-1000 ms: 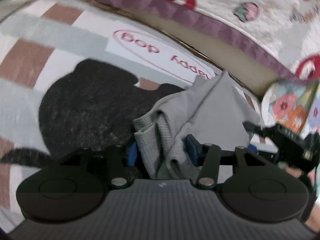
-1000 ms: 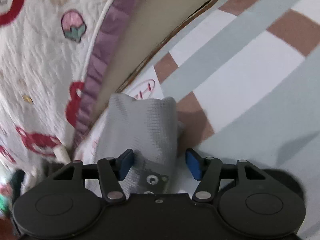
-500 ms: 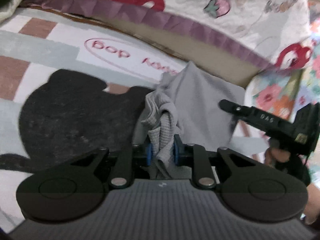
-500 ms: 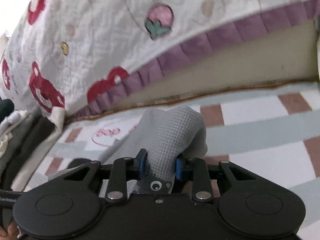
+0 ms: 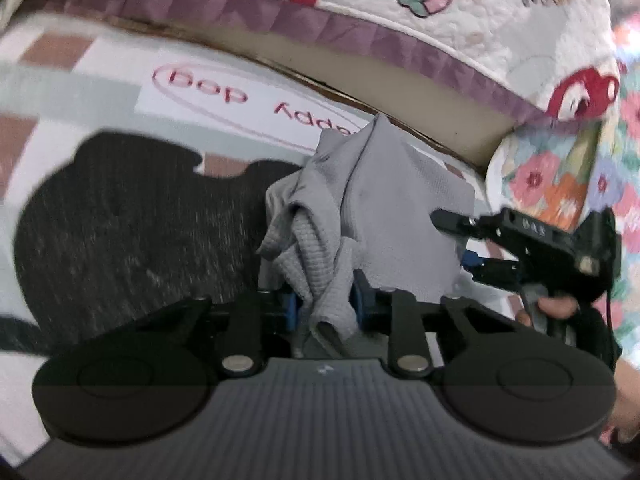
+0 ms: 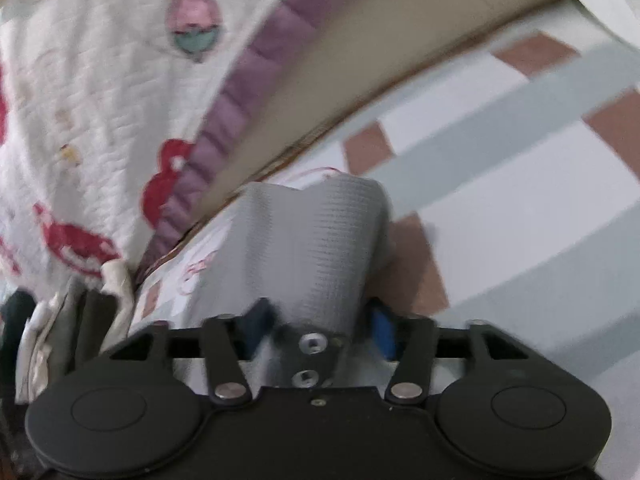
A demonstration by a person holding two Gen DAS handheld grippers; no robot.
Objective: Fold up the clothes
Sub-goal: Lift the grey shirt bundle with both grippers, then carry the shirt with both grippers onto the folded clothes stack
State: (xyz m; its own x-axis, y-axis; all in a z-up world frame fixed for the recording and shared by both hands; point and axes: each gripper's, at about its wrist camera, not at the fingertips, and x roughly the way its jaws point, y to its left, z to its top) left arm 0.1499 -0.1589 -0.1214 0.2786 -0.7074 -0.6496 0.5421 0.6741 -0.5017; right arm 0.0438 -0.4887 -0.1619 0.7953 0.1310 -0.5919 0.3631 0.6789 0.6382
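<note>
A grey knit garment (image 5: 384,200) lies bunched on a checked play mat (image 5: 100,92). My left gripper (image 5: 325,302) is shut on a gathered fold at the garment's near edge. In the right wrist view the same garment (image 6: 316,248) rises as a smooth hump between my right gripper's (image 6: 320,326) blue pads, which stand wide apart and open. The left wrist view shows the right gripper (image 5: 452,240) at the garment's right edge, held by a person's hand (image 5: 556,306).
A white quilt (image 5: 440,12) with red prints and a purple frill hangs over a bed edge behind the mat. A black dog shape (image 5: 140,232) is printed on the mat. Floral fabric (image 5: 552,176) sits at the right. Other clothes (image 6: 72,320) are piled at the left.
Both grippers closed on the garment half a second ago. Since then the right gripper's pads have spread apart again, while the left has kept its hold. The right wrist view has swung.
</note>
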